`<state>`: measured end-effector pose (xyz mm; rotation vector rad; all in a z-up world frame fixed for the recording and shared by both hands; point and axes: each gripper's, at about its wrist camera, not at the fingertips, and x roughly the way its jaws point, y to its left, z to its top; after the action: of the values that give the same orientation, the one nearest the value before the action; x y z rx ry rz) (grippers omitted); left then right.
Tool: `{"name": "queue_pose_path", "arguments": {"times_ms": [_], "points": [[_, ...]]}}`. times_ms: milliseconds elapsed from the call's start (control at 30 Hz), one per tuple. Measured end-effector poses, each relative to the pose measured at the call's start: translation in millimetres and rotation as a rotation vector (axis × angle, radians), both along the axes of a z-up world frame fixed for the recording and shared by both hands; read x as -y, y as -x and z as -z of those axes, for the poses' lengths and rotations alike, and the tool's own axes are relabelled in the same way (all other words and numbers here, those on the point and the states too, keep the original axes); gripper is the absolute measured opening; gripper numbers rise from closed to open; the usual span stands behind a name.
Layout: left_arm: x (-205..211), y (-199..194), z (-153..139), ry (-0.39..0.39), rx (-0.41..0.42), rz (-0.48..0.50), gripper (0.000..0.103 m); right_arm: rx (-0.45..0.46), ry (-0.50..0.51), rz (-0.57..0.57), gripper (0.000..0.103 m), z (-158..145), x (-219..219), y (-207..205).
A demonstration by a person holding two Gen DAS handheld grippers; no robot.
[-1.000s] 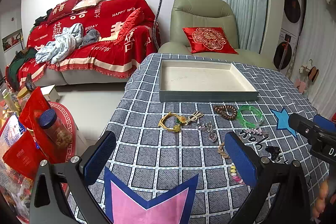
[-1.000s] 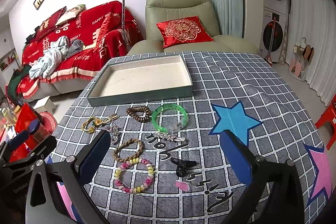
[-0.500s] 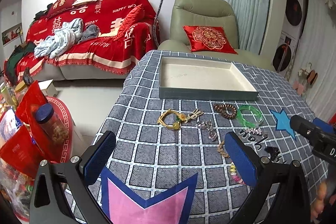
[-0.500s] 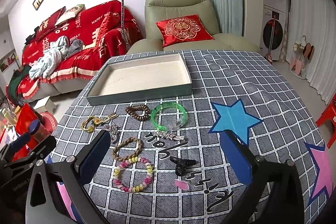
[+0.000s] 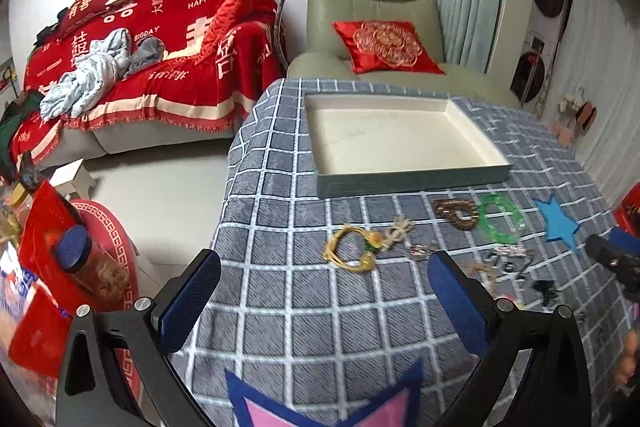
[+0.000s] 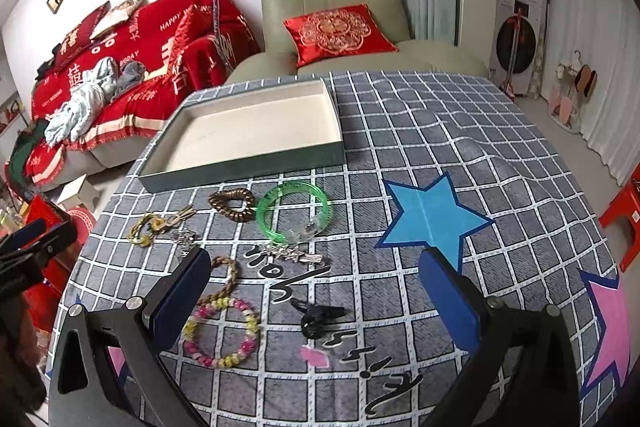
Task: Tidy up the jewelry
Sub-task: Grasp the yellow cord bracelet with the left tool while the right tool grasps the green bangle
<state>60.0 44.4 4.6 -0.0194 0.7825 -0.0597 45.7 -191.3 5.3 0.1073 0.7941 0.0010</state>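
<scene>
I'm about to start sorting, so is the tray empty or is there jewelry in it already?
Empty. The tray shows only its bare cream floor in both views, and every bracelet, such as the green bangle, lies on the cloth in front of it.

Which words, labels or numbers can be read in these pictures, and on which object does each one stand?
"HAPPY WED", cut off by a fold: red sofa throw.
"BIGDAY": same throw, beside the pale blue clothes.
Large Chinese characters on the throw: present, but I cannot read them surely.
Black script on the checked tablecloth: stylised, not legible.
Jar and red packets: too blurred.
Tray, both grippers: no text visible.
</scene>
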Motion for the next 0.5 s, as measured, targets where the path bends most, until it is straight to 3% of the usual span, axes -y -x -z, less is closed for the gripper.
{"name": "queue_pose_path", "arguments": {"times_ms": [433, 500], "points": [[6.1, -58.6, 46.4, -0.063, -0.126, 0.078, 0.103, -0.13, -0.024, -0.001, 0.103, 38.5, 32.2, -55.7], [6.8, -63.1, 52.5, -0.071, -0.137, 0.083, 0.097, -0.151, -0.024, 0.0, 0.103, 43.1, 39.1, -61.9]]}}
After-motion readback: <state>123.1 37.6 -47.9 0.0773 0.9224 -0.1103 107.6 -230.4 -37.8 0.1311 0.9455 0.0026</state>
